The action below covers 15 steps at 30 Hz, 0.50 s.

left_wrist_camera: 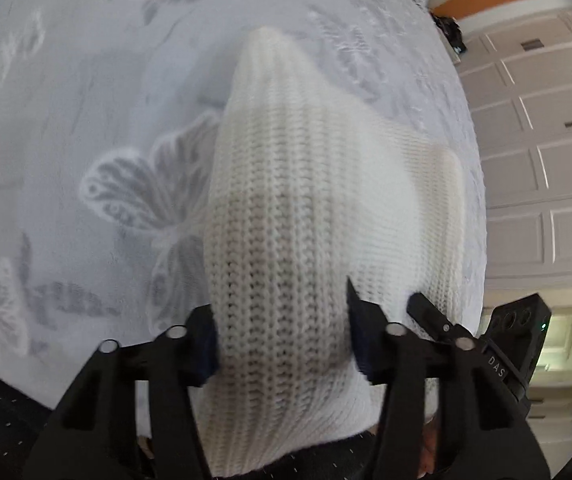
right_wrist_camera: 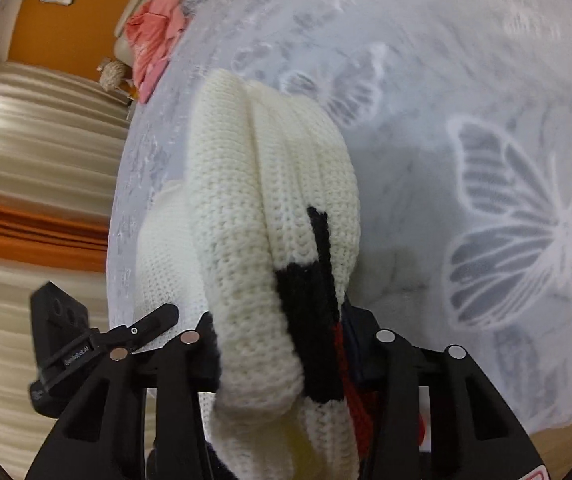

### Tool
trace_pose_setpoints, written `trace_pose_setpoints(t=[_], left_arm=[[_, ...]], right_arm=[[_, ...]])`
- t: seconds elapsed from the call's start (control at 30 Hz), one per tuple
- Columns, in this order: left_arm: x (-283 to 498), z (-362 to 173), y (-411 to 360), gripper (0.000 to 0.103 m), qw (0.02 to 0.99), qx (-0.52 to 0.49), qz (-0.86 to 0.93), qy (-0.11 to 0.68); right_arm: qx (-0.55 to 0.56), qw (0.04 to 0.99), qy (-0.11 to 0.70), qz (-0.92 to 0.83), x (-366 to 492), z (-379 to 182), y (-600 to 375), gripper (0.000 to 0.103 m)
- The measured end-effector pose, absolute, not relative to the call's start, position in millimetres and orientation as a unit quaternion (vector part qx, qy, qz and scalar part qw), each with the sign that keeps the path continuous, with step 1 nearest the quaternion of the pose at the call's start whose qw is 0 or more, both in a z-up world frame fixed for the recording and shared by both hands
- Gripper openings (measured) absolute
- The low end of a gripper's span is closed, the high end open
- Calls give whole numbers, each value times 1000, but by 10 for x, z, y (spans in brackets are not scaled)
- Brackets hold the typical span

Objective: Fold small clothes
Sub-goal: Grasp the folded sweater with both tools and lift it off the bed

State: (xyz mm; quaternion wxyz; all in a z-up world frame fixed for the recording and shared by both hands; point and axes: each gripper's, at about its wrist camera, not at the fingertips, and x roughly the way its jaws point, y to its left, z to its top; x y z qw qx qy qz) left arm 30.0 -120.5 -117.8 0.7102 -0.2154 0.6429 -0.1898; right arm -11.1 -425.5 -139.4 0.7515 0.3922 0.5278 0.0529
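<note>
Though pinched — sweater (left_wrist_camera: 286, 208) edges bunched.

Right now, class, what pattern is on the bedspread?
Grey and white butterflies on the pale bedspread, clearest in the right wrist view.
</note>
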Motion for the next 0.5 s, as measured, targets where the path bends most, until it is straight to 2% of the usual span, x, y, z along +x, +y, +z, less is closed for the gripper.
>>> trace_pose_setpoints(t=[0.13, 0.5], left_arm=[[157, -721, -1261, 44, 734, -187, -207, 619], [-218, 399, -1522, 44, 782, -80, -270, 556]], right_arm=[[380, 770, 510, 48, -247, -984, -4201, 40], [351, 822, 447, 48, -966, 146, -4054, 40]])
